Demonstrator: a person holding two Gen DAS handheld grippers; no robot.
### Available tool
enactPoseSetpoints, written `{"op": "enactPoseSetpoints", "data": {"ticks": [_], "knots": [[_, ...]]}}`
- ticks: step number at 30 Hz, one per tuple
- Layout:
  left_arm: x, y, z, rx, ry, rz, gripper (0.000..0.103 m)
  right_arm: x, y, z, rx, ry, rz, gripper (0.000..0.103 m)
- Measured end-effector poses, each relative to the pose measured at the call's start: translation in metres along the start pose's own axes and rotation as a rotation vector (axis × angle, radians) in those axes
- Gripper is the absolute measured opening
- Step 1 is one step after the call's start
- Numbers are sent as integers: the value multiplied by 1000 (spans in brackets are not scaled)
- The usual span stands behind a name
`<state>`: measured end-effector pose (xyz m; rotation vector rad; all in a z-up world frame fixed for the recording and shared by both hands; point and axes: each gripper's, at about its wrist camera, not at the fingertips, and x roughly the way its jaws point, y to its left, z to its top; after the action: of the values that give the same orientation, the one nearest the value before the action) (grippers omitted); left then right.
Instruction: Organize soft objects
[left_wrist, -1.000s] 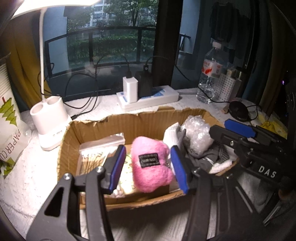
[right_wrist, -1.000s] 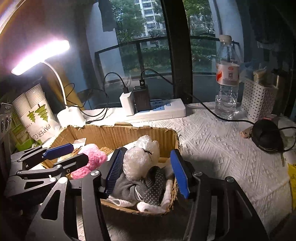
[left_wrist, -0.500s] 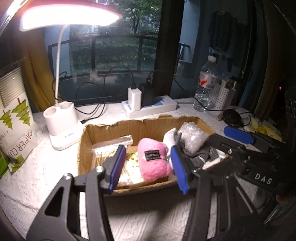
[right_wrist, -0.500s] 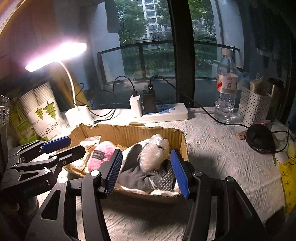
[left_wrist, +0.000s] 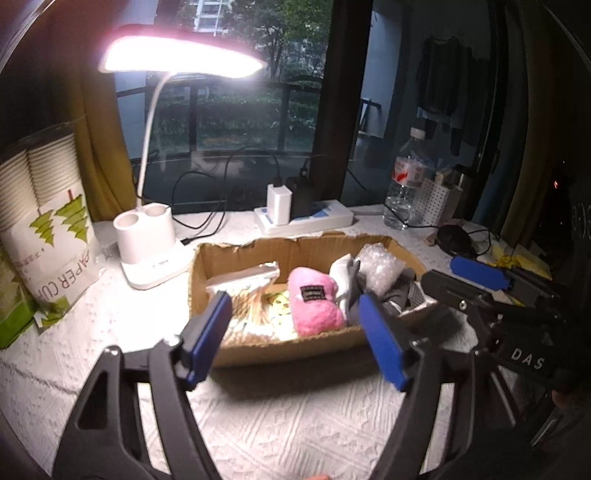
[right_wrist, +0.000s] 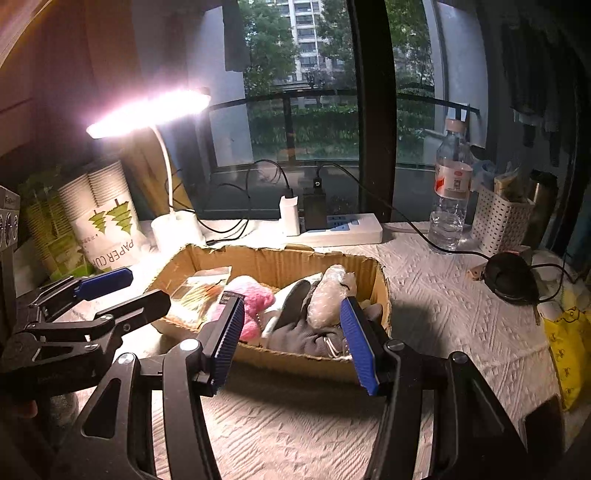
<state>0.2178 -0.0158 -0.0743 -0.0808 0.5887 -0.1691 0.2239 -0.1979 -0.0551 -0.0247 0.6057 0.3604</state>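
A shallow cardboard box (left_wrist: 295, 349) (right_wrist: 273, 262) sits on the white textured tablecloth. In it lie a pink plush toy (left_wrist: 314, 306) (right_wrist: 255, 295), a grey glove (right_wrist: 299, 328) (left_wrist: 395, 299), a wad of bubble wrap (left_wrist: 380, 266) (right_wrist: 328, 291) and a clear packet of sticks (left_wrist: 247, 291) (right_wrist: 199, 291). My left gripper (left_wrist: 295, 332) is open and empty, above the table in front of the box. My right gripper (right_wrist: 291, 332) is open and empty, in front of the box's right half. Each gripper shows at the side of the other's view (left_wrist: 476, 280) (right_wrist: 107, 291).
A lit white desk lamp (left_wrist: 147, 240) (right_wrist: 177, 225) and a paper-cup pack (left_wrist: 48, 229) (right_wrist: 107, 225) stand left. A power strip with chargers (left_wrist: 303, 218) (right_wrist: 332, 225) lies behind the box. A water bottle (right_wrist: 450, 195), white basket (right_wrist: 498, 221) and black round object (right_wrist: 511, 277) stand right.
Both grippers have pulled back and up from the box, still open and empty. The box contents have stayed in place.
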Motion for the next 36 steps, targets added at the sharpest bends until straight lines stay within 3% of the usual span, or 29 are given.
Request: {"op": "enactPoseSetpoints", "data": {"ticks": [36], "knots": [[-98, -5, -21, 22, -113, 29, 73, -81, 39, -16, -48, -85, -12, 57]]}}
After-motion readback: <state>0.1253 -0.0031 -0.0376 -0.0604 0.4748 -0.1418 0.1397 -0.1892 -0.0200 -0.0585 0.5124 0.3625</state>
